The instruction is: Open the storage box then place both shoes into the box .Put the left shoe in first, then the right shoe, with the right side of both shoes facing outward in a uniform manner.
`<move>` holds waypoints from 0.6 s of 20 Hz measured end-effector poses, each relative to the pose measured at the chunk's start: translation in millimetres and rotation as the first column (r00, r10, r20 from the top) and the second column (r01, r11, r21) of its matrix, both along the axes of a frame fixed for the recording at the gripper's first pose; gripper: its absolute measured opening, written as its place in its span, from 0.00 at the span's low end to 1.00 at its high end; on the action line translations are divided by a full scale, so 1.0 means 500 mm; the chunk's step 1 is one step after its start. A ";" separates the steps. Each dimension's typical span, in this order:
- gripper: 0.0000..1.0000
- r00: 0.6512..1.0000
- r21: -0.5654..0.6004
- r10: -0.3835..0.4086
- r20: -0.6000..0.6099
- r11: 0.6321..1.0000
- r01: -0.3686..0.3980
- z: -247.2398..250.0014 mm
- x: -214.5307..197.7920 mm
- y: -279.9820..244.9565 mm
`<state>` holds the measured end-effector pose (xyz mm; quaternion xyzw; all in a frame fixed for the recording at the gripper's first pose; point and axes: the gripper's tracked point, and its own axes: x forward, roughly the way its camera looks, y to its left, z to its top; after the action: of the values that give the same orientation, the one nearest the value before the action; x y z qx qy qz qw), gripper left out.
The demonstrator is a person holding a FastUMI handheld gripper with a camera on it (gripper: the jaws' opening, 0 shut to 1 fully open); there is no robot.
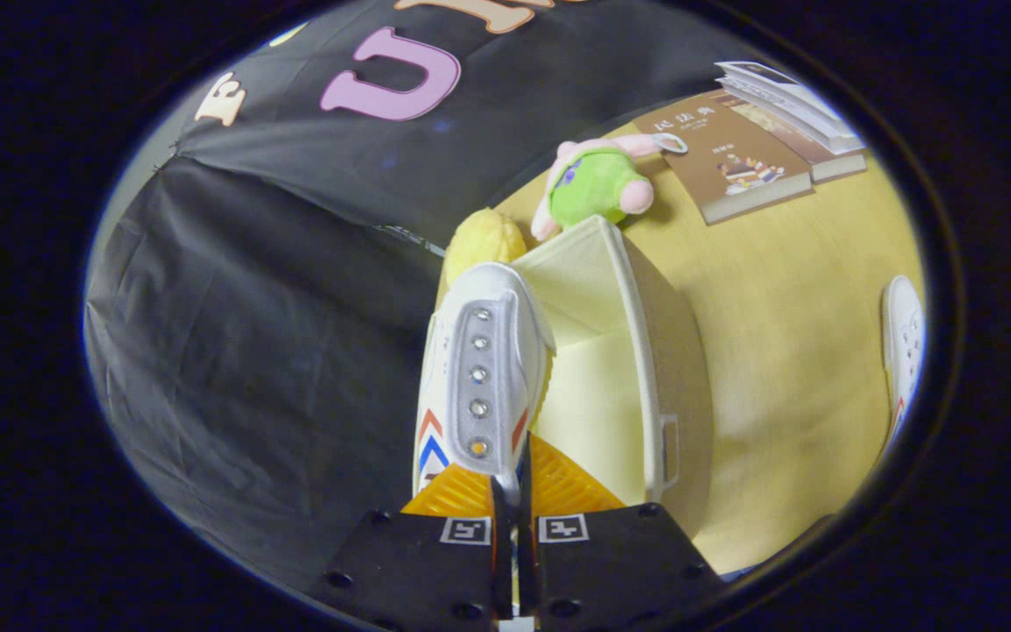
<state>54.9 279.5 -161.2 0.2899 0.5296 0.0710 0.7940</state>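
Since the gripper is nearly closed, its two orange fingers pinching the back edge of a white shoe, the shoe hangs straight ahead of them with its long axis running away toward the toe. Just beside the shoe, on its right, stands the open storage box, its cream inside bare. A sideways shift looks enough to bring the shoe over it. Right of the box, well apart, the second shoe lies on the table. Beyond the box sit a plush toy and books.
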 end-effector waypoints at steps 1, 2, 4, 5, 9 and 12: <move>0.06 1.000 -0.011 -0.005 -0.004 1.000 0.005 -0.004 0.003 0.005; 0.06 1.000 -0.020 -0.002 -0.005 1.000 0.002 -0.004 0.001 0.010; 0.06 1.000 -0.061 0.025 0.004 0.998 -0.025 -0.005 -0.014 0.009; 0.06 0.999 -0.084 0.032 0.014 0.996 -0.031 -0.007 -0.018 0.005; 0.06 0.997 -0.150 0.074 0.038 0.986 -0.068 -0.020 -0.034 0.014; 0.06 0.991 -0.166 0.135 0.004 0.977 -0.133 -0.029 -0.067 0.059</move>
<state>21.5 309.0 -175.8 0.1859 0.5459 0.0822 0.8128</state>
